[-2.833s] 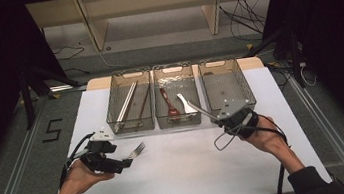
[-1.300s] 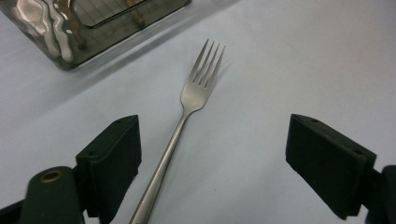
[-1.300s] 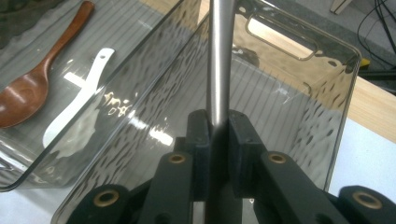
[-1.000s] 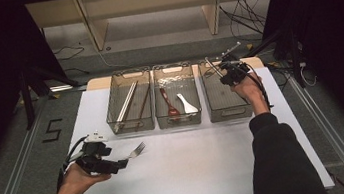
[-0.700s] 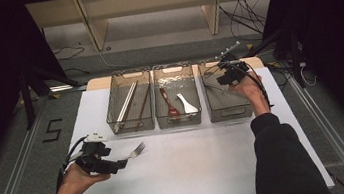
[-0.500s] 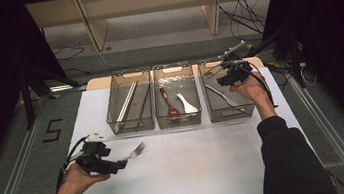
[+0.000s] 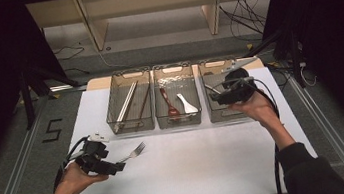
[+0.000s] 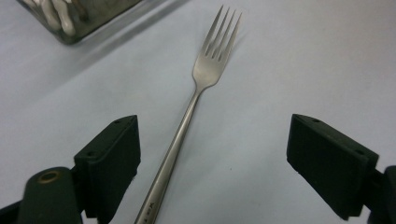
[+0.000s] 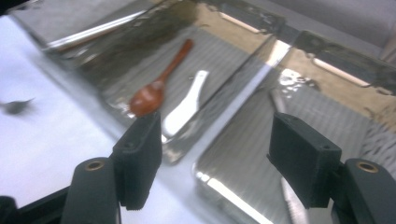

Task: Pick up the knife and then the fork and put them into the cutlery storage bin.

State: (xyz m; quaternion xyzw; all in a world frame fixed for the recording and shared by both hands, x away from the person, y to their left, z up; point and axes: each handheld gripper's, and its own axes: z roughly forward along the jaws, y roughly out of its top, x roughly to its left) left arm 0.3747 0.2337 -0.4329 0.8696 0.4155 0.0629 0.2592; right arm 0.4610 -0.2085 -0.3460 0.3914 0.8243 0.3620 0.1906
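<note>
Meanwhile, a fork [image 8: 201, 100] lies flat on the white desk [image 7: 209, 162], between the wide-open jaws of the left hand-held gripper [image 8: 212, 163].
Its long axis runs away from that gripper, tines pointing toward the clear bins; the right hand-held gripper [image 9: 215, 154], jaws also spread wide and empty, hangs over the right bin [image 7: 222, 113].

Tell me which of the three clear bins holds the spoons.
The middle bin: it holds a brown spoon and a white spoon. The left bin holds long sticks instead, and the right claw hovers over the right bin.
</note>
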